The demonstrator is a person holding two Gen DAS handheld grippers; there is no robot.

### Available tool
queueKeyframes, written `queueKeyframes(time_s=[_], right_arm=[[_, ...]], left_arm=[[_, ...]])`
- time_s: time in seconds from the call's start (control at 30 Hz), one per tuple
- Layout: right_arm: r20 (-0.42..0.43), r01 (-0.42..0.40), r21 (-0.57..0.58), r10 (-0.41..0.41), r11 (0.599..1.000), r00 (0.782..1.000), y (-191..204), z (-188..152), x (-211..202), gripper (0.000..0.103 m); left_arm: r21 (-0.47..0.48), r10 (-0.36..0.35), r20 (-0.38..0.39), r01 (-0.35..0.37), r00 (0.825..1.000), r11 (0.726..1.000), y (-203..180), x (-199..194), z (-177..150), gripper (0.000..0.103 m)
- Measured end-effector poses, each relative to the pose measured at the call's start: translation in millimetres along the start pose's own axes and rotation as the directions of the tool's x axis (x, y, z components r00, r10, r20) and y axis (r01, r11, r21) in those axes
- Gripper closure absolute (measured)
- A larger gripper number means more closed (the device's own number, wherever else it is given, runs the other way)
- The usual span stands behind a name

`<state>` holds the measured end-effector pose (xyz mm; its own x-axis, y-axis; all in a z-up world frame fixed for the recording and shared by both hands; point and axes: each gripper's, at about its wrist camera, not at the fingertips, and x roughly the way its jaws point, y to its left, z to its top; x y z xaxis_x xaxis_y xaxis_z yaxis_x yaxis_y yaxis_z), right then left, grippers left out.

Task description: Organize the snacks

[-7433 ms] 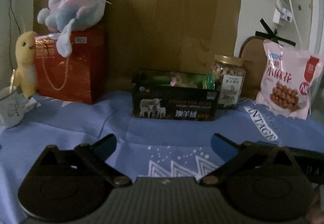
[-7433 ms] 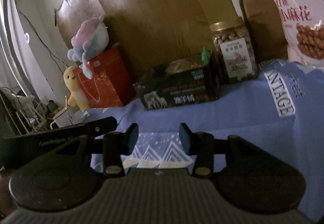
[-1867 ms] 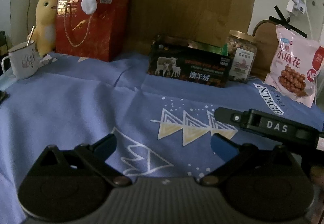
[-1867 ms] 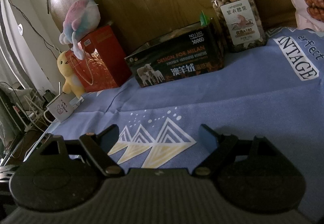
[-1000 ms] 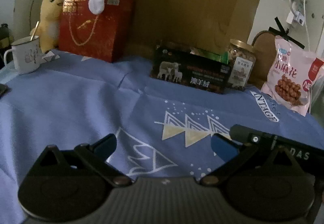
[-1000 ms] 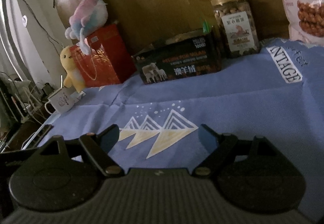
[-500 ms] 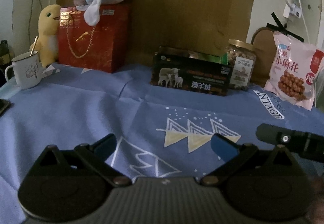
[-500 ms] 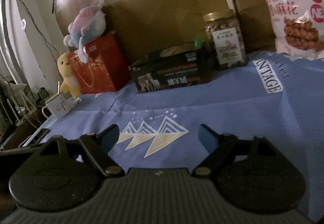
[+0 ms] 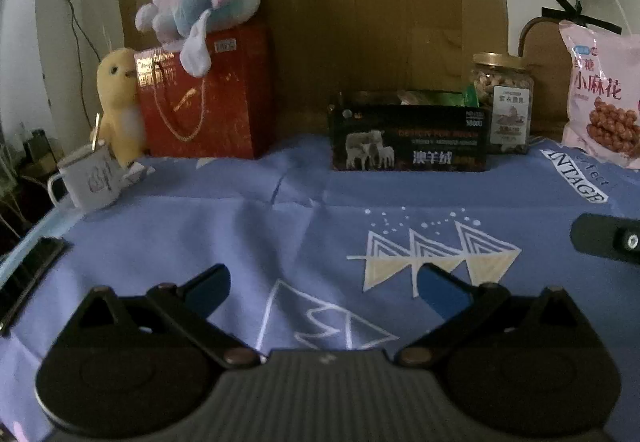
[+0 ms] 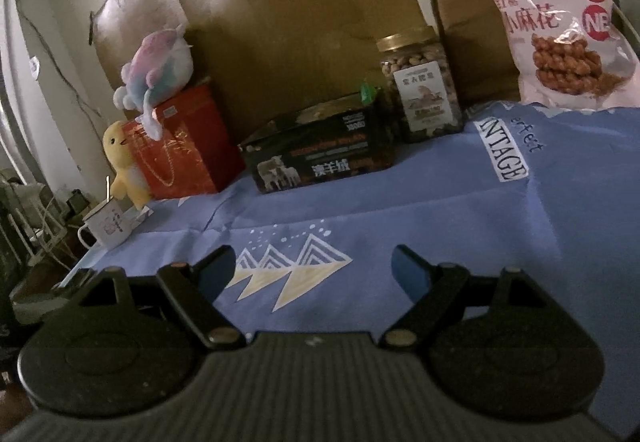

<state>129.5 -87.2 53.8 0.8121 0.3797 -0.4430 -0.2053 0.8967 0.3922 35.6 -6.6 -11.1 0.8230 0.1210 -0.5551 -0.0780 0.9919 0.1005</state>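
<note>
1. My left gripper [image 9: 322, 288] hangs over the blue cloth [image 9: 280, 226], jaws spread, empty.
2. My right gripper [image 10: 314, 268] is likewise agape, holding nothing.
3. The black box [image 9: 408, 140] sits at the back, touching the nut jar [image 9: 503, 102]; snacks inside look dim, possibly packets.
4. The pink bag [image 10: 560, 18] leans far right.

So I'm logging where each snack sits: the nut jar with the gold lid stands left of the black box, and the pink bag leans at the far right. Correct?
Not quite. The nut jar stands right of the black box, between it and the pink bag, as the left wrist view shows. The bag does lean at the far right.
</note>
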Motion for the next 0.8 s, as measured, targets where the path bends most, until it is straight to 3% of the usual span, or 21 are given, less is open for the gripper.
queueKeyframes(time_s=[0.23,0.33,0.43,0.47,0.63,0.73,0.8], right_arm=[[-0.031,-0.032,-0.006,0.032,0.999,0.999,4.3,-0.4,7.6,0.016],[-0.034,-0.071,-0.083,0.069,0.994,0.997,10.4,9.0,19.2,0.016],[-0.012,0.039,-0.207,-0.043,0.978,0.999,8.1,20.5,44.7,0.016],[-0.041,0.065,-0.192,-0.074,0.979,0.996,2.7,25.3,52.3,0.016],[-0.061,0.03,-0.074,-0.034,0.997,0.998,-11.5,35.1,45.0,0.016],[-0.097,-0.106,-0.031,0.102,0.994,0.99,-5.5,32.7,24.1,0.016],[-0.104,-0.161,-0.104,0.15,0.981,0.983,7.8,31.4,9.0,0.016]], left_arm=[[-0.047,-0.066,-0.03,0.065,0.997,0.997,20.2,-6.5,-2.9,0.0],[-0.111,-0.098,-0.04,0.093,0.994,0.989,32.3,0.0,-0.7,0.0],[-0.143,-0.083,-0.052,0.075,0.995,0.987,32.5,18.5,4.2,0.0],[-0.146,-0.081,-0.063,0.071,0.995,0.987,31.7,23.2,5.6,0.0],[-0.149,-0.11,-0.076,0.098,0.991,0.984,33.1,36.1,12.7,0.0],[-0.141,-0.124,-0.101,0.109,0.987,0.984,36.6,44.3,14.8,0.0],[-0.12,-0.121,-0.131,0.106,0.984,0.987,37.8,47.3,15.0,0.0]])
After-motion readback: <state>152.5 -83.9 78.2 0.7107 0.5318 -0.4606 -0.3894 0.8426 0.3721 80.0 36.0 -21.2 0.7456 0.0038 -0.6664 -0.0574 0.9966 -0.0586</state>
